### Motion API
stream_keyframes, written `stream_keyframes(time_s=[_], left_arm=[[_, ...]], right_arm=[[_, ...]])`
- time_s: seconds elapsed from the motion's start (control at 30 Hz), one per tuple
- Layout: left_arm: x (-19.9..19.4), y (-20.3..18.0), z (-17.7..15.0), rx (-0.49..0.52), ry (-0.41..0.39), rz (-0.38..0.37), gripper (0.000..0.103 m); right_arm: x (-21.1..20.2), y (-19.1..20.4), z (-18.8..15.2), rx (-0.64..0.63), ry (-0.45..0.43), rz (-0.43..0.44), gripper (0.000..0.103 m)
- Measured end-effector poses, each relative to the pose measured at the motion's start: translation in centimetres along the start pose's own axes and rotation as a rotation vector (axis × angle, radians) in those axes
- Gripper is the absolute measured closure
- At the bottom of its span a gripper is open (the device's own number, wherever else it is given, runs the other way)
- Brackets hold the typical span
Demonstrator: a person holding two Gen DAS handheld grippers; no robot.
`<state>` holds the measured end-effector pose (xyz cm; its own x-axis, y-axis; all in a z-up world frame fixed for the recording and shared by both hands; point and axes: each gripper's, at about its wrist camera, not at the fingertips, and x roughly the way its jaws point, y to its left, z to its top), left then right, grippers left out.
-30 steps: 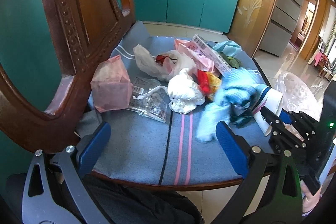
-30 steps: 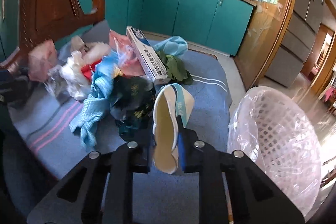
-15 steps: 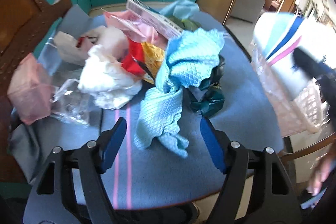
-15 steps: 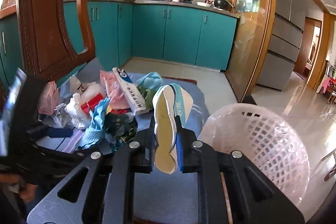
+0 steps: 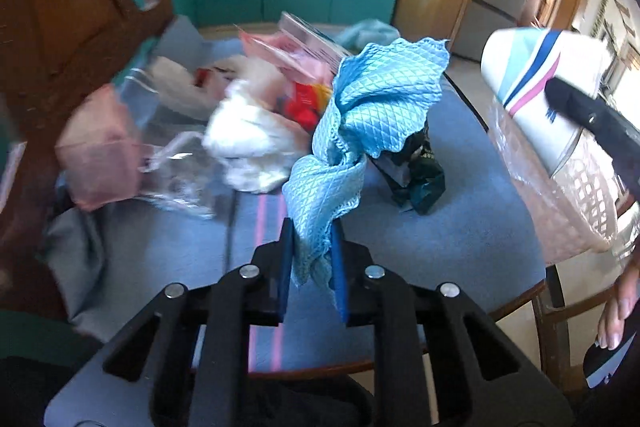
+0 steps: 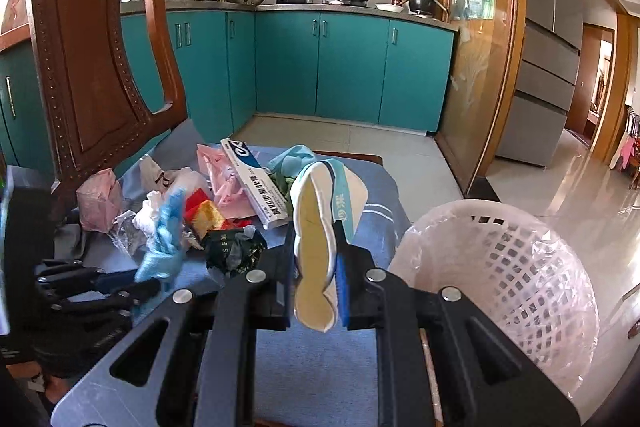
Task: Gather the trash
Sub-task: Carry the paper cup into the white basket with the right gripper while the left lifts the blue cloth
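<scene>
while the left gripper (image 5: 310,263) jaws are closing, a light blue diamond-weave cloth (image 5: 372,107) is pinched btwn its blue pads, bunched and standing up above the chair seat (image 5: 460,227). the right gripper (image 6: 314,279) is clamped narrow on a flattened paper cup (image 6: 320,211) w/ teal and blue stripes, held up beside the white lattice trash basket (image 6: 520,267), which is lined w/ a clear bag. behind the cloth a dark green crumpled wrapper (image 5: 416,171) is seen on the seat, then white tissue (image 5: 252,143), a clear plastic bag (image 5: 176,167), a pink bag (image 5: 100,147) and a long toothpaste box (image 6: 256,187). a carved wooden chair back (image 6: 100,47) is seen at left; teal kitchen cabinets (image 6: 352,67) are seen beyond.
</scene>
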<state>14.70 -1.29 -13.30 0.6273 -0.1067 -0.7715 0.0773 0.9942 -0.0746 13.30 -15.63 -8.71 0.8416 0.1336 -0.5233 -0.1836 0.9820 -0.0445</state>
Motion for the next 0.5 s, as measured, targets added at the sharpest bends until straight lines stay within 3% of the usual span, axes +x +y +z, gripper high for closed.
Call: stream_keyframes(time_s=[0.27, 0.5], left_arm=[[-4.5, 2.3, 0.6, -0.08, -0.105, 0.06, 0.084], [-6.9, 2.7, -0.2, -0.095, -0.128, 0.089, 0.084]], right_arm=[[-0.1, 1.8, 0.2, -0.033, 0.0, 0.041, 0.086], [-0.2, 2.5, 0.5, -0.039, -0.005, 0.06, 0.086]])
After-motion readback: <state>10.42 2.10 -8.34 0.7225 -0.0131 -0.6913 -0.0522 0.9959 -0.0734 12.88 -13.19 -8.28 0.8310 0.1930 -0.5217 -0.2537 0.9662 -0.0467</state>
